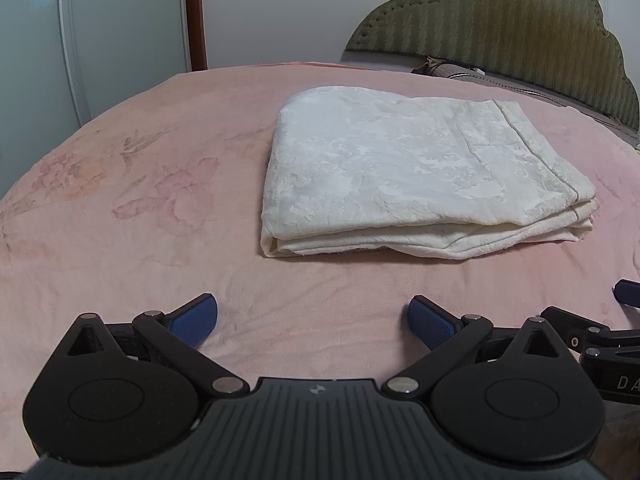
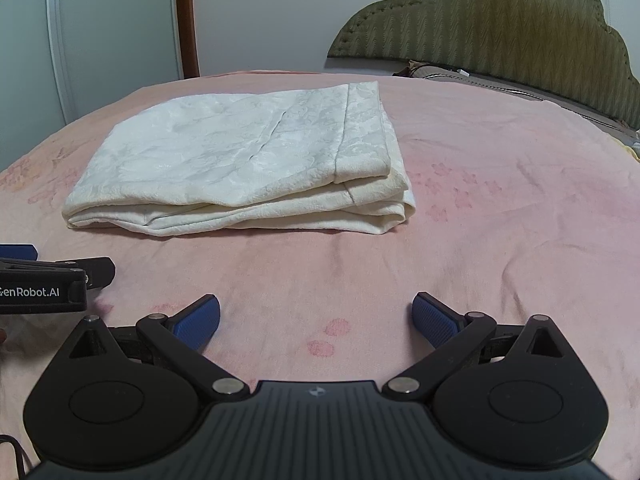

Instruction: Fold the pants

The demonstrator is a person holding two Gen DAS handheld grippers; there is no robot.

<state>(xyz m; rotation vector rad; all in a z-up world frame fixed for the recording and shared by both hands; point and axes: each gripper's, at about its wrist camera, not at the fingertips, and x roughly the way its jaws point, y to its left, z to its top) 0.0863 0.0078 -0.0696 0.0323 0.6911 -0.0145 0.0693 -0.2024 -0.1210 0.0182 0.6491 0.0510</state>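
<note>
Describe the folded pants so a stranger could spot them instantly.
Start at the wide pink floral bedspread before the green quilted headboard. Mid-bed lies a cream-white textured fabric bundle, the folded pants, stacked in flat layers. It is the only pale, folded thing there.

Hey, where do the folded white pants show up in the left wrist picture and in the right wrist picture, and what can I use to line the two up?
Left wrist: the folded white pants lie right of centre on the pink bedspread, beyond the open left gripper.
Right wrist: the folded white pants lie left of centre, beyond the open right gripper.
Shared landmark: the green scalloped headboard, upper right in both.
</note>
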